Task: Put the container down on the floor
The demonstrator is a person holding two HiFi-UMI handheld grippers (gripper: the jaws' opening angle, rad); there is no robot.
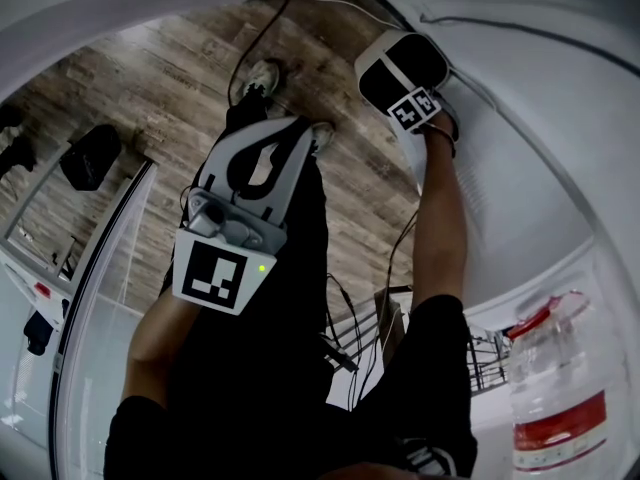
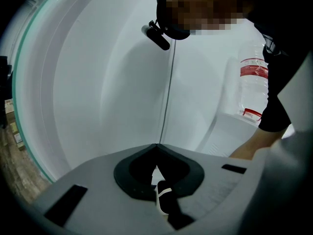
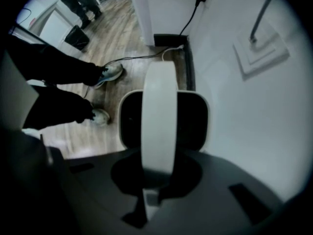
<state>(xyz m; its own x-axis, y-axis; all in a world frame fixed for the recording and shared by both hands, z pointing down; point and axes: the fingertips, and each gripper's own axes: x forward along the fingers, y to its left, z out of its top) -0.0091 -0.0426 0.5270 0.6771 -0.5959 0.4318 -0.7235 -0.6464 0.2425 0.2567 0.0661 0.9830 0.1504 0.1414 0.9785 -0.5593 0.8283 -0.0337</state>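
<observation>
Carry step; my right gripper [image 3: 157, 173] fingers clamp the container [image 3: 194, 127] by its white handle [image 3: 159, 116] above the floor [image 3: 122, 43]; left gripper [image 2: 157, 148] fingers together, empty; next I judge a steady, level lowering.

A: What can't be seen of the container [image 3: 195, 126]?
B: Its handle [image 3: 159, 111] covers the middle. The black top is too dark. Lid or hole, nobody can tell.
A: And the bottle [image 1: 555, 378]?
B: The head view's edge cuts off its side. In the left gripper view a sleeve [image 2: 286, 62] covers part of it.
A: Anything else?
B: The left gripper [image 1: 283, 128] hides part of one shoe [image 1: 322, 138]. The figure [image 3: 78, 4] far off in the right gripper view is too small and dark to make out.
</observation>
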